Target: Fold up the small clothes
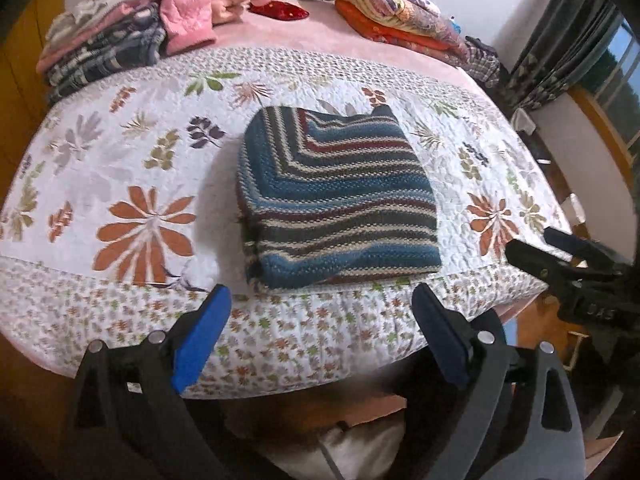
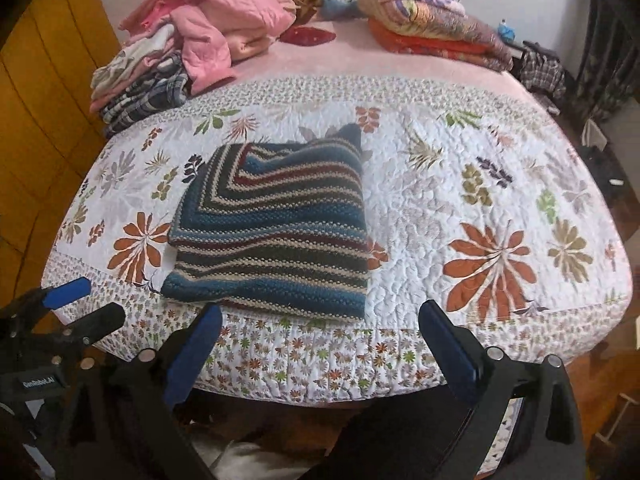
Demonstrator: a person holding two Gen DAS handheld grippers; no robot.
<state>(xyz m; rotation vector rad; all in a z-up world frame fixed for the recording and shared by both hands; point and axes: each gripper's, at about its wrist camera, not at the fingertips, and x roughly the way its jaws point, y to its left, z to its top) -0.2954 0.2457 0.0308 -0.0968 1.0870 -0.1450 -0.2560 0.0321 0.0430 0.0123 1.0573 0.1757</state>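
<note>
Okay, striped knit garment lies folded on the floral quilt, near the bed's front edge. Left gripper and right gripper hang off that edge, jaws apart, holding nothing. Clothes piles at back.

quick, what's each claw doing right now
Left claw: open, holding nothing, short of the folded striped sweater.
Right claw: open, holding nothing.

Floral quilt over pink bedsheet; pink padded jacket beside plaid stack; folded orange-and-patterned blankets far right; red cushion between them; yellow wardrobe left.
</note>
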